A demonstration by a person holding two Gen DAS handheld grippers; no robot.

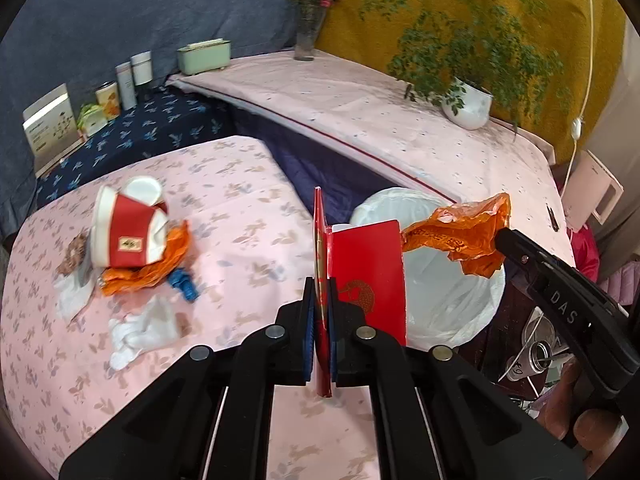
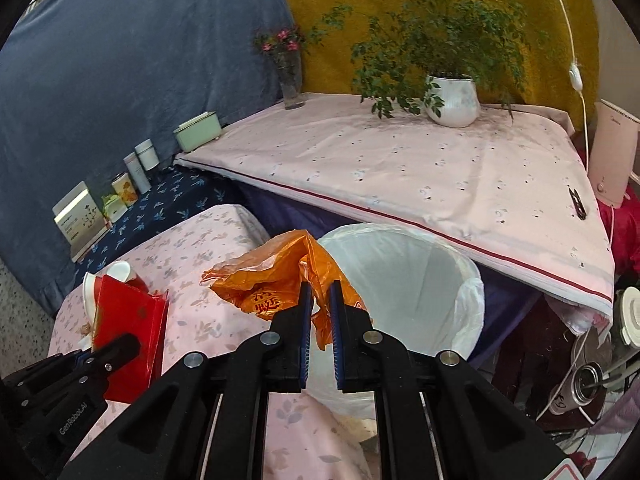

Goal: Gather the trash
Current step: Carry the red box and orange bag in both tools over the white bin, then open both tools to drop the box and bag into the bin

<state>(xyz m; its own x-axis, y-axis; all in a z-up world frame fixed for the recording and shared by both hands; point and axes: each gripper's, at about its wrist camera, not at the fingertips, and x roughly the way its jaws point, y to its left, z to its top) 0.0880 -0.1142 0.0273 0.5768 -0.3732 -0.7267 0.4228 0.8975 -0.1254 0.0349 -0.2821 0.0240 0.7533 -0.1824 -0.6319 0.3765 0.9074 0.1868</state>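
A: Biggest first? Pink flowered tabletop (image 1: 248,184), in front; beyond it a higher pale pink surface (image 1: 360,112) carrying a potted plant (image 1: 468,104) and a glass vase of flowers (image 1: 306,36).

B: Agreed. Next in size: white-lined trash bin (image 2: 420,280), standing just off the tabletop's right edge, below the higher surface. Mouth open, liner folded over the rim.

A: Then the heap of rubbish on the tabletop, far left: red-and-white paper cup (image 1: 128,232) tipped on its side, lying on orange plastic (image 1: 160,268); blue scrap (image 1: 184,284) just beside; crumpled white tissues (image 1: 140,332) nearer the camera.

B: Now the carried pieces. Orange plastic bag (image 2: 276,276), crumpled, dangling over the near rim of the bin, partly above the tabletop edge.

A: Red card packet (image 1: 368,276) with a gold emblem, standing upright, edge-on, in front of the bin in the left wrist view.

B: Grippers last. Right gripper (image 2: 321,320): pads nearly together, pinching a fold of the orange bag between the blue-faced fingers (image 2: 306,332).

A: Left gripper (image 1: 320,312): clamped tight on the lower edge of the red packet, no gap visible beside the card. Held to the left of the bag, well apart from the heap.

B: Along the back left, small tins and a green box (image 1: 204,54) against the blue cloth.
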